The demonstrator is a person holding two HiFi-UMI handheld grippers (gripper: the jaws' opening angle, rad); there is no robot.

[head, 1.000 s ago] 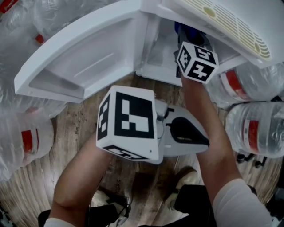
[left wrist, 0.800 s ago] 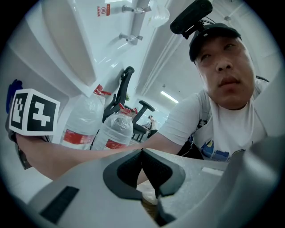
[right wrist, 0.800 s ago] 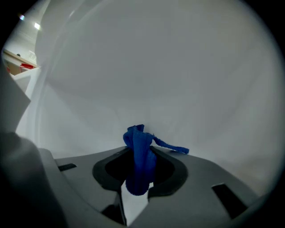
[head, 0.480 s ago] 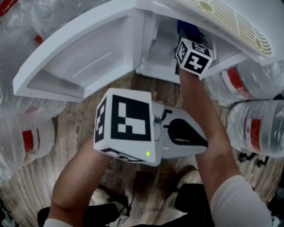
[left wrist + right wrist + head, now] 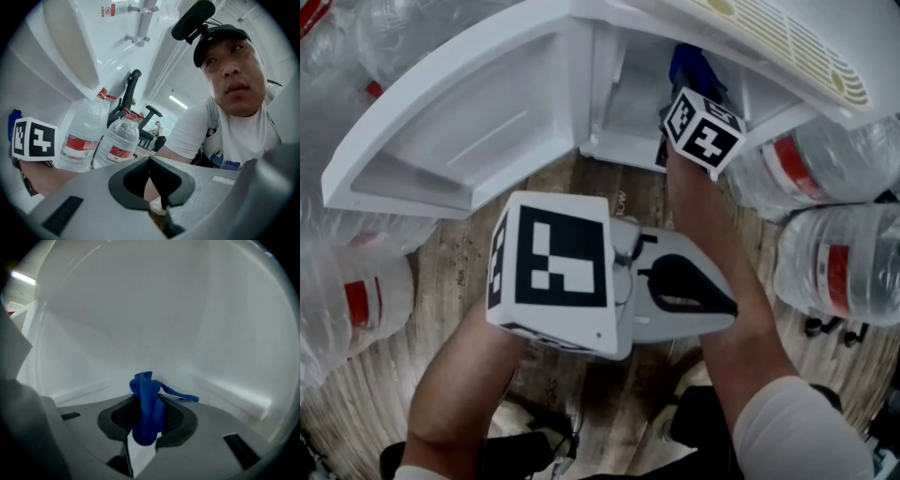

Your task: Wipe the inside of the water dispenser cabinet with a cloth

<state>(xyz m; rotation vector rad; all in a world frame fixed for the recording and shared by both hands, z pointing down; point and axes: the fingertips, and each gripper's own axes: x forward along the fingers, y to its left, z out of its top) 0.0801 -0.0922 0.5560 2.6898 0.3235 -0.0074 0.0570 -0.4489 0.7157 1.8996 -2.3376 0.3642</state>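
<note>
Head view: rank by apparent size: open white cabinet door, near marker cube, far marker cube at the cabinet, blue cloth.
1. Open white plastic cabinet door.
2. Near black-and-white marker cube; closeness to the camera inflates it.
3. Far black-and-white marker cube; likely the same real size.
4. Blue cloth, mostly hidden inside the cabinet.

The cloth (image 5: pixel 147 401) is nubbly fabric, the cabinet (image 5: pixel 140 310) smooth white plastic.

Cloth (image 5: pixel 146 394): solid blue.
Cabinet (image 5: pixel 140 310) interior: plain white.
Left gripper (image 5: pixel 150 161), right gripper (image 5: pixel 149 411): grey bodies, black pads.
Marker cubes (image 5: pixel 551 272): white with black square patterns.
Water bottles (image 5: pixel 834 272): clear, red labels and caps.
Grille (image 5: pixel 787 42): cream, slotted.
Floor (image 5: pixel 455 272): brown wood grain.
</note>
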